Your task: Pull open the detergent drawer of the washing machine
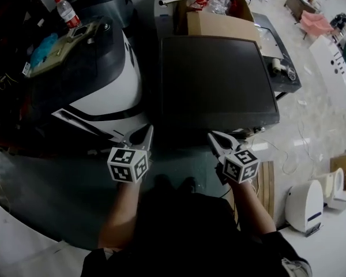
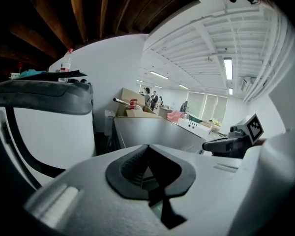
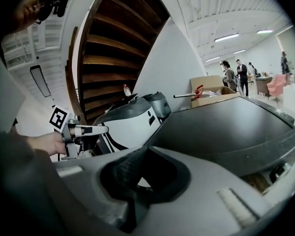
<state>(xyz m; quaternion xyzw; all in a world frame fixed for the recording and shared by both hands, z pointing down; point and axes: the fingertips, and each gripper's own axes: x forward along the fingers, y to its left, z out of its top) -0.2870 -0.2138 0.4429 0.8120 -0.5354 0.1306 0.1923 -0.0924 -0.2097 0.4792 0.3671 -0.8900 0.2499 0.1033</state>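
Hands of a person, seen from above, each hold a two-jaw gripper out toward two machines that stand side by side. The left gripper (image 1: 146,131) has its jaws pressed fully together with nothing between them; its own view shows the dark ribbed pads meeting in one line at the left gripper's tip (image 2: 147,150). The tip sits just beside the near right corner of a white rounded machine (image 1: 112,82) with a dark top, and whether it touches cannot be told. The right gripper (image 1: 213,136) is likewise closed tight and empty, its pads meeting at the tip (image 3: 144,151) in its own view. It lies at the near edge of a dark-topped machine (image 1: 216,77), a boxy unit with a flat glossy lid, to the right of the white one. Both grippers point away from the person and slightly downward, near each other, with the gap between the machines between them. The detergent drawer cannot be picked out on either machine from these angles. On the white machine's far left side stands a water bottle (image 1: 66,11) with a red cap. Beyond the dark lid, at the far side, sits an open cardboard box (image 1: 219,22).
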